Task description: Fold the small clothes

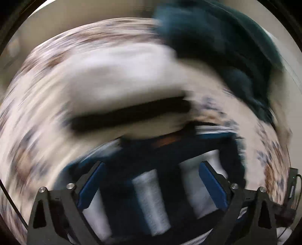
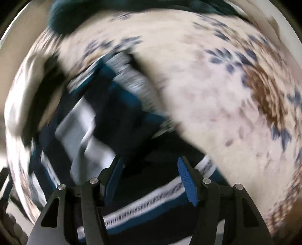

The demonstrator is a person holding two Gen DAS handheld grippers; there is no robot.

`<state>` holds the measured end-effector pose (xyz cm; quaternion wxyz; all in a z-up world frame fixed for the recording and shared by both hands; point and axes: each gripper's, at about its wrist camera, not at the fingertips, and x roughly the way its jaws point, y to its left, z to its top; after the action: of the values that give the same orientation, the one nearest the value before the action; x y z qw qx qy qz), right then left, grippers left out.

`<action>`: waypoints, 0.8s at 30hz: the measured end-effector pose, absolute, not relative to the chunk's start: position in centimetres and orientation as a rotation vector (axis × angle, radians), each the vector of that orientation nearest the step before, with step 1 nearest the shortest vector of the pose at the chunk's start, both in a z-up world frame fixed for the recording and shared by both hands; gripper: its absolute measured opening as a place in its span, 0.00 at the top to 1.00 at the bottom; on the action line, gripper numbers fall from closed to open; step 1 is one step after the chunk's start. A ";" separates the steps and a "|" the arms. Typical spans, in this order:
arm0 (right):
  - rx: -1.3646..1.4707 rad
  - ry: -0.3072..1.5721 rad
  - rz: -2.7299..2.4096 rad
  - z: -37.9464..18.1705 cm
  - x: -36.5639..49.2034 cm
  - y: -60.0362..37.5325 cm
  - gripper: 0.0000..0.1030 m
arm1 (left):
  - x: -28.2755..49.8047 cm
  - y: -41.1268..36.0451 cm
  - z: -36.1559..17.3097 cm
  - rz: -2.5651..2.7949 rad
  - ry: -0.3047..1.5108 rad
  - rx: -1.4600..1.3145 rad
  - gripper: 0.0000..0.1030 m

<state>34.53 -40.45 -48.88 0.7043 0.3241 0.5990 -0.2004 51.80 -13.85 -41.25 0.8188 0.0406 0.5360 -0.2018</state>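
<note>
Both views are blurred by motion. A navy, blue and white striped garment [image 1: 151, 190] lies under my left gripper [image 1: 152, 167], whose blue-padded fingers stand wide apart over it. The same striped garment [image 2: 105, 116] spreads ahead of my right gripper [image 2: 151, 165], whose fingers are also apart with the striped hem between them. A white garment with a black band [image 1: 120, 84] lies beyond the striped one in the left wrist view. A dark teal garment [image 1: 222, 43] lies at the far right; it also shows in the right wrist view [image 2: 71, 13] at the top left.
The clothes lie on a cream cloth with blue and brown floral print [image 2: 226, 84], which covers the surface in both views [image 1: 34, 116]. A plain beige wall or floor [image 1: 56, 22] shows beyond its edge.
</note>
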 end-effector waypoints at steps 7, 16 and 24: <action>0.983 1.234 -0.469 -52.5 33.1 -44.5 0.52 | 54.3 -29.8 -47.9 -0.699 1.231 0.407 0.08; 1.058 1.190 -0.499 -53.5 34.6 -45.7 0.91 | 53.6 -34.8 -52.5 -0.774 1.286 0.467 0.99; 0.915 1.210 -0.517 -52.6 34.5 -45.5 0.95 | 55.3 -32.3 -53.0 -0.740 1.319 0.351 0.99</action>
<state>34.55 -45.51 -52.64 0.6956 0.4102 0.5423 -0.2318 55.28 -32.29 -53.03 0.7135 0.1583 0.5952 -0.3341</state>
